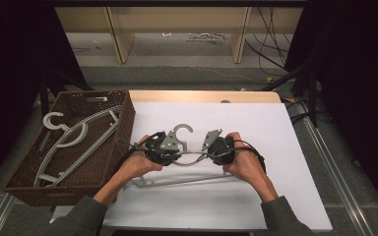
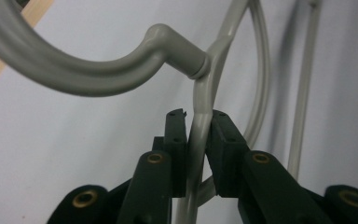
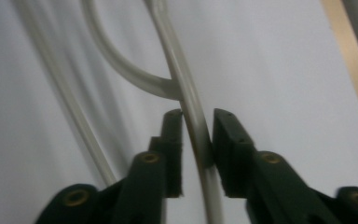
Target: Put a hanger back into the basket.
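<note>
Two grippers meet on one grey hanger (image 1: 184, 156) lying on the white table top (image 1: 285, 196). Left gripper (image 1: 165, 147): its jaws are clamped on the hanger's arm (image 2: 199, 140) just below the neck, the hook (image 2: 74, 70) curving away beyond the tips. Right gripper (image 1: 215, 147): the other arm (image 3: 193, 121) runs up between its jaws, but a slight gap shows beside the rod, so they stand loose around it. Off to the left gripper's far side, a brown basket (image 1: 123, 123) holds more hangers (image 1: 74, 140).

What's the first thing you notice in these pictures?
A grey clothes hanger lies mid-table on the white board, with both hands' grippers around its arms. The left gripper pinches it; the right gripper shows a small gap. More hangers fill the brown basket at the left.
</note>
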Tool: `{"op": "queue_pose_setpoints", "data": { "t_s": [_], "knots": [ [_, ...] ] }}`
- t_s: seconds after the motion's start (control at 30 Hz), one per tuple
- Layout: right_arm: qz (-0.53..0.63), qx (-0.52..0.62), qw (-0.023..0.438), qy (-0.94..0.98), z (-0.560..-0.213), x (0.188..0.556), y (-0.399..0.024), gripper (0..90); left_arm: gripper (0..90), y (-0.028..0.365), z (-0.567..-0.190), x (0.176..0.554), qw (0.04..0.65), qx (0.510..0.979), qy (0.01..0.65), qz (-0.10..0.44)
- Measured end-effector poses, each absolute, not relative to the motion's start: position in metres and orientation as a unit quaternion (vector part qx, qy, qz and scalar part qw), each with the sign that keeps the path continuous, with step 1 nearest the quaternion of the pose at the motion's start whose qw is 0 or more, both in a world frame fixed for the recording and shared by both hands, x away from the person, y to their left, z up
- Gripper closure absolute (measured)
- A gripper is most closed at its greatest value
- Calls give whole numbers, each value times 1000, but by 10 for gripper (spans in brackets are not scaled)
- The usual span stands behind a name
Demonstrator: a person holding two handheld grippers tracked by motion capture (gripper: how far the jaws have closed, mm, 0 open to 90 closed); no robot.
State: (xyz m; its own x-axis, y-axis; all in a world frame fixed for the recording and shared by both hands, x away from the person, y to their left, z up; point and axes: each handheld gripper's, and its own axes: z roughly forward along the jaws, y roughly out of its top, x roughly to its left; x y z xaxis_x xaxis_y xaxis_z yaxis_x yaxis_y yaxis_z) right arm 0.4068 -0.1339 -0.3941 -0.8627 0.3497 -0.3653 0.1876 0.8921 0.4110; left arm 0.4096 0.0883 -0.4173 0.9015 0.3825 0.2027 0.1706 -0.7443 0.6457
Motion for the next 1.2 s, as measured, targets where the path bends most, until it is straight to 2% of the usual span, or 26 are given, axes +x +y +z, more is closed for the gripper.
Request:
{"op": "queue_pose_setpoints", "data": {
  "t_s": [0.1, 0.2, 0.4, 0.5, 0.63, 0.73, 0.83, 1.2],
  "knots": [
    [202, 183, 230, 934, -394, 408, -133, 579, 821, 88, -417, 408, 332, 916, 153, 165],
    [230, 215, 239, 919, -389, 410, -136, 415, 822, 89, -417, 408, 338, 913, 159, 163],
    [304, 268, 248, 880, -376, 408, -141, 282, 822, 97, -412, 410, 345, 907, 171, 172],
    [349, 282, 246, 859, -369, 403, -145, 277, 822, 102, -409, 410, 346, 904, 179, 174],
    [398, 304, 217, 838, -364, 394, -151, 249, 821, 106, -406, 410, 349, 903, 182, 176],
    [410, 303, 230, 829, -365, 388, -155, 249, 822, 110, -400, 411, 355, 897, 191, 180],
    [426, 320, 217, 818, -366, 383, -159, 239, 821, 113, -395, 410, 360, 894, 194, 184],
    [482, 326, 228, 780, -388, 347, -177, 244, 821, 119, -378, 401, 388, 879, 199, 196]
  ]
}}
